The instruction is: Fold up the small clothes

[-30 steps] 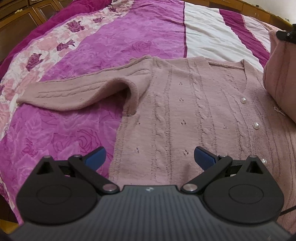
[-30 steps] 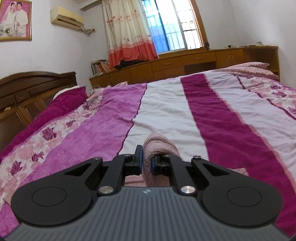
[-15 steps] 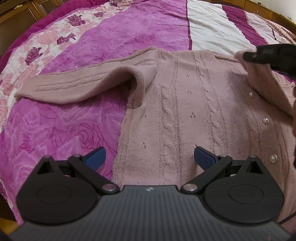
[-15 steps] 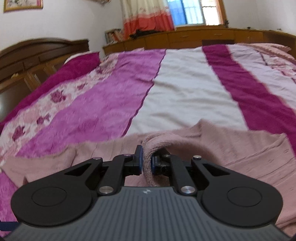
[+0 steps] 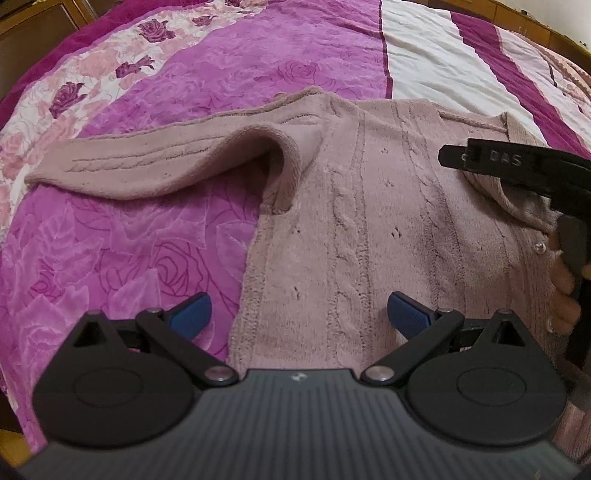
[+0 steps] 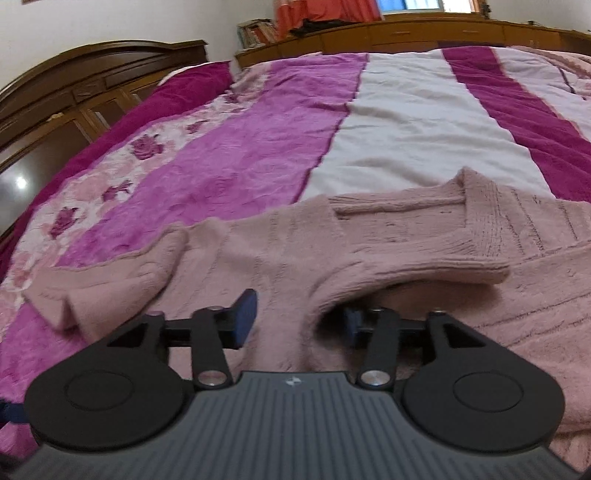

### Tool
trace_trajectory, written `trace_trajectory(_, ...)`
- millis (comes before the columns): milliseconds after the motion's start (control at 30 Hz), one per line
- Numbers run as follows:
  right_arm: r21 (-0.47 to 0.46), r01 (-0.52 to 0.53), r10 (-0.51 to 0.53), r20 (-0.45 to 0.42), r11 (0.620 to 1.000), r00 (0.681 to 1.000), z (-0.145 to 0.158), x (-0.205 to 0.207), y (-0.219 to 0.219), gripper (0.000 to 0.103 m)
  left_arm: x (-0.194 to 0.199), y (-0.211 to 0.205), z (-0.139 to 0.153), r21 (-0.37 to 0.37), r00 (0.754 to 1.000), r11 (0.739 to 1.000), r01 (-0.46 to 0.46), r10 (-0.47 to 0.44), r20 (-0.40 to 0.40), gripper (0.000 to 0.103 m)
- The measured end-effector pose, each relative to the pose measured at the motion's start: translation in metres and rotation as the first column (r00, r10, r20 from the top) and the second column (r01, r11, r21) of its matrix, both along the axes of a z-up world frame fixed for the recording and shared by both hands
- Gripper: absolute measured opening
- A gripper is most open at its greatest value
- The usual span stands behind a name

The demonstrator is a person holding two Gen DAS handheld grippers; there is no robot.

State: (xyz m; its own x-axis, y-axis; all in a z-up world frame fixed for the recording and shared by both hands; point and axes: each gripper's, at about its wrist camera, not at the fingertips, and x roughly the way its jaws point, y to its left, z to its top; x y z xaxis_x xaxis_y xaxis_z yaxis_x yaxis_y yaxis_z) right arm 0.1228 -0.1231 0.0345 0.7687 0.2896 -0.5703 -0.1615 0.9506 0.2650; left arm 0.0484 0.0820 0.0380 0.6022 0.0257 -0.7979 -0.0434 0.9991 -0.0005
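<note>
A dusty-pink cable-knit cardigan [image 5: 369,229] with pearl buttons lies flat on the striped bedspread [image 5: 184,258]. Its left sleeve [image 5: 147,166] stretches out to the left. The other sleeve [image 6: 406,273] is folded across the front. My right gripper [image 6: 299,321] sits low over that sleeve's end, its jaws opening; the knit lies between the blue pads without being pressed, and the fold partly hides the right pad. In the left wrist view one of its black fingers [image 5: 491,160] shows at the right. My left gripper [image 5: 299,314] hangs open above the cardigan's lower left edge, holding nothing.
A dark wooden headboard [image 6: 92,70] stands to the left, and low wooden cabinets [image 6: 406,33] run along the far wall. A person's hand [image 5: 565,288] grips the right tool's handle. White and magenta bedspread stripes [image 6: 406,122] lie beyond the collar.
The right gripper came down with the sleeve onto the cardigan's front, then its jaws parted and let the sleeve go. The left gripper stayed where it was, open.
</note>
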Motion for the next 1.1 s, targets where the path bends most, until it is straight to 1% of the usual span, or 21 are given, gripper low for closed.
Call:
trace_trajectory(133, 0.008, -0.023, 0.023, 0.003, 1.000, 1.000, 0.013, -0.021, -0.009, 0.058, 0.001, -0.003, 0.003, 0.003, 1.000, 1.000, 0.006, -0.006, 0.008, 0.103)
trace_trajectory(267, 0.012, -0.012, 0.012, 0.018, 1.000, 1.000, 0.028, -0.045, -0.032, 0.058, 0.003, -0.010, 0.009, 0.011, 0.999, 0.999, 0.030, -0.030, 0.026, 0.103)
trace_trajectory(367, -0.014, 0.035, -0.034, 0.029, 0.999, 0.999, 0.038, -0.062, -0.055, 0.058, 0.007, -0.019, 0.016, 0.014, 0.997, 0.998, 0.058, -0.059, 0.043, 0.103)
trace_trajectory(567, -0.054, 0.185, -0.184, 0.034, 0.981, 0.982, 0.049, -0.085, -0.105, 0.060, 0.020, -0.048, 0.031, 0.021, 0.988, 0.993, 0.120, -0.121, 0.095, 0.103)
trace_trajectory(733, -0.035, 0.266, -0.266, 0.018, 0.963, 0.964, 0.042, -0.094, -0.140, 0.060, 0.035, -0.080, 0.040, 0.056, 0.973, 0.983, 0.177, -0.183, 0.140, 0.103)
trace_trajectory(833, -0.032, 0.293, -0.293, -0.002, 0.956, 0.956, 0.034, -0.095, -0.151, 0.060, 0.045, -0.102, 0.041, 0.077, 0.960, 0.972, 0.222, -0.232, 0.159, 0.103)
trace_trajectory(933, -0.046, 0.309, -0.310, -0.024, 0.950, 0.950, 0.028, -0.094, -0.154, 0.060, 0.057, -0.123, 0.036, 0.098, 0.949, 0.960, 0.262, -0.275, 0.157, 0.103)
trace_trajectory(1100, -0.051, 0.316, -0.318, -0.035, 0.947, 0.947, 0.018, -0.090, -0.154, 0.060, 0.076, -0.155, 0.023, 0.139, 0.934, 0.941, 0.308, -0.327, 0.143, 0.103)
